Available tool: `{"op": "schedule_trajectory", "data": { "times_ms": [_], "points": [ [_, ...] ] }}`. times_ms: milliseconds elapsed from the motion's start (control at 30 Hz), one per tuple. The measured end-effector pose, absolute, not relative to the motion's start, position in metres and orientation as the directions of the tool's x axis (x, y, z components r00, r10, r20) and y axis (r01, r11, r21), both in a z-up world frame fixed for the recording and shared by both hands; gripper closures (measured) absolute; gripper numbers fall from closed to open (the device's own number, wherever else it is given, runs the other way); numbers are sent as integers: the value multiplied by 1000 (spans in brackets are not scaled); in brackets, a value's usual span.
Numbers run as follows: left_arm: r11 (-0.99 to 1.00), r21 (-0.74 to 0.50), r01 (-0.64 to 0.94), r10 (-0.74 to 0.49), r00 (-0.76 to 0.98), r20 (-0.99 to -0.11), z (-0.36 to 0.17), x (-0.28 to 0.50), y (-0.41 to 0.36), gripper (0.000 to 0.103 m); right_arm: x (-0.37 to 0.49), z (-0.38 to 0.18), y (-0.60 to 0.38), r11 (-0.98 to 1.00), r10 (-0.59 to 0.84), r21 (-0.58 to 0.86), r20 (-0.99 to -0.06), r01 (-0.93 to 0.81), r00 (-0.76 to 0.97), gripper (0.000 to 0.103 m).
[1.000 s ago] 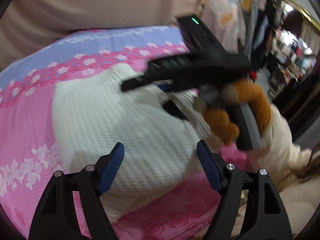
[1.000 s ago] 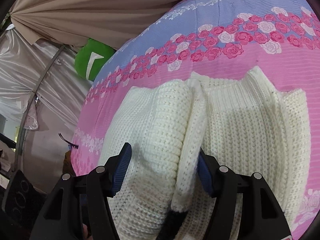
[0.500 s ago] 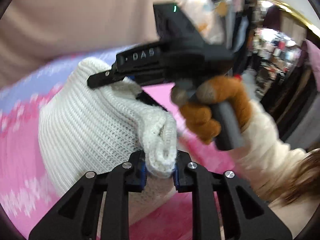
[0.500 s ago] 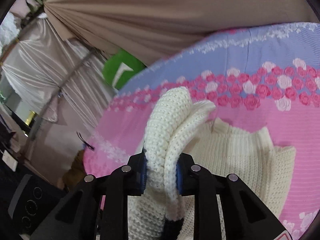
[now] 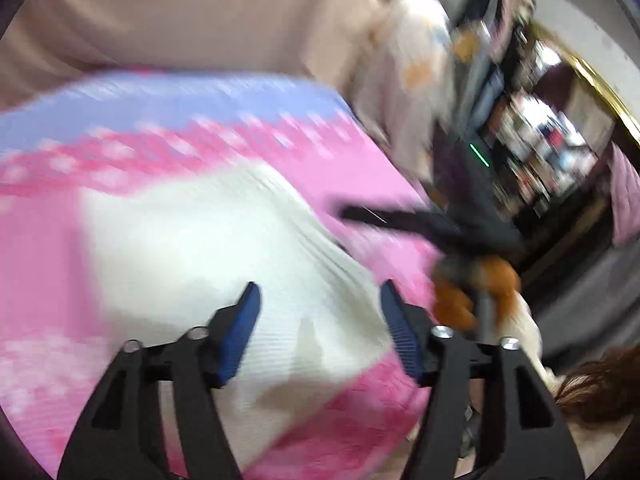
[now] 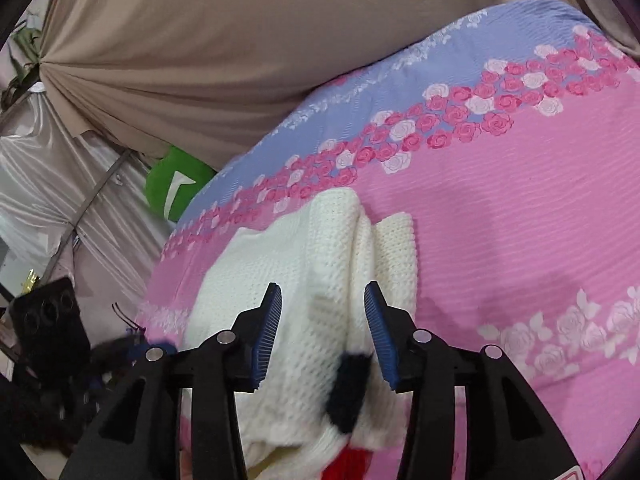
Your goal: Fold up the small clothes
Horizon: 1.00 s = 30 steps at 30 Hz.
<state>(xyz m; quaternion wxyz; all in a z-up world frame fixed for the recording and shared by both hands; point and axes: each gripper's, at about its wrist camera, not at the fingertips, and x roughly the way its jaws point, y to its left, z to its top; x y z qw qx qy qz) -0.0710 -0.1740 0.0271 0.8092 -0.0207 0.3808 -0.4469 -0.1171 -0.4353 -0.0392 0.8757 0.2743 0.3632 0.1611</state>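
- The white knit garment (image 6: 312, 280) lies folded on the pink floral bed cover (image 6: 520, 220), its folded ridge running away from the right claw (image 6: 322, 316), toward the band of roses.
- Half a second ago both claws pinched a raised fold of the garment; now both have just been opening, and the knit has dropped back flat onto the bed cover.
- The right claw stands released, blue pads apart on either side of the garment's ridge, not pressing it. A dark patch and a red patch of the garment show at the near edge, under this claw.
- The left claw (image 5: 320, 320) is also released, hovering over the near corner of the garment (image 5: 208, 256) with its pads clear of the cloth. This view is motion-blurred.
- In the left view the right claw, held by a hand in an orange glove (image 5: 472, 288), now sits off the right side of the garment, where earlier it was above it.
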Motion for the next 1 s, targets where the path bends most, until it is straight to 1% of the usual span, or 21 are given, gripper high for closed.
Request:
{"op": "schedule_trajectory", "data": {
  "times_ms": [33,67,133,233,333,433,500,533,567,600,633,667,700,733,767,800,833,900,933,1000],
  "points": [
    [626,-369,688,-726,340,-598,30,-70,-163,37,-128,-36,-428,805,491,583,-552,-108,674,47],
    [655,-363,662,-706,365,-608,30,-68,-152,37,-141,-34,-417,814,504,562,-560,-146,657,44],
    [711,-362,603,-655,381,-652,20,-65,-135,37,-160,-38,-402,825,515,536,-586,-179,626,40],
    [732,-384,563,-622,323,-713,-4,-58,-128,37,-181,-51,-387,854,486,492,-633,-172,603,39],
    [735,-384,559,-593,255,-764,-25,-57,-137,37,-183,-60,-384,852,479,499,-621,-159,620,40],
    [736,-337,587,-561,251,-789,-34,-70,-143,37,-183,-60,-387,823,513,541,-580,-171,634,41],
    [751,-332,571,-532,226,-816,-45,-70,-148,37,-177,-62,-382,814,524,553,-571,-176,632,44],
    [755,-338,562,-524,206,-827,-52,-71,-149,38,-172,-66,-378,821,521,545,-592,-171,615,53],
    [762,-337,553,-507,186,-842,-59,-70,-150,52,-169,-72,-373,845,490,511,-629,-154,604,75],
    [774,-329,540,-485,171,-858,-67,-70,-151,61,-168,-75,-371,862,463,490,-657,-130,595,85],
    [781,-332,529,-481,172,-860,-68,-69,-150,73,-172,-74,-372,857,465,501,-652,-120,599,88],
    [780,-351,519,-497,172,-850,-66,-70,-146,81,-179,-68,-377,833,492,539,-616,-126,615,90],
    [776,-362,515,-514,185,-838,-57,-72,-140,82,-191,-55,-384,804,517,579,-564,-139,644,90],
    [773,-359,522,-521,200,-830,-50,-77,-136,83,-202,-46,-390,793,518,593,-535,-140,668,91],
    [764,-357,537,-530,208,-822,-44,-83,-133,83,-211,-41,-393,796,509,589,-527,-139,680,91],
    [755,-358,550,-532,193,-824,-45,-87,-133,83,-218,-44,-393,823,478,555,-560,-122,677,91],
    [751,-353,559,-525,180,-832,-48,-90,-135,84,-217,-55,-391,857,430,509,-616,-83,660,92],
    [768,-303,564,-466,167,-869,-71,-95,-140,84,-207,-100,-385,901,352,433,-736,2,578,92],
    [770,-289,568,-461,182,-869,-78,-97,-140,84,-209,-108,-385,898,356,441,-720,-4,595,90],
    [770,-287,570,-466,196,-863,-72,-100,-138,83,-213,-101,-387,892,360,452,-712,1,602,89]
  ]
}}
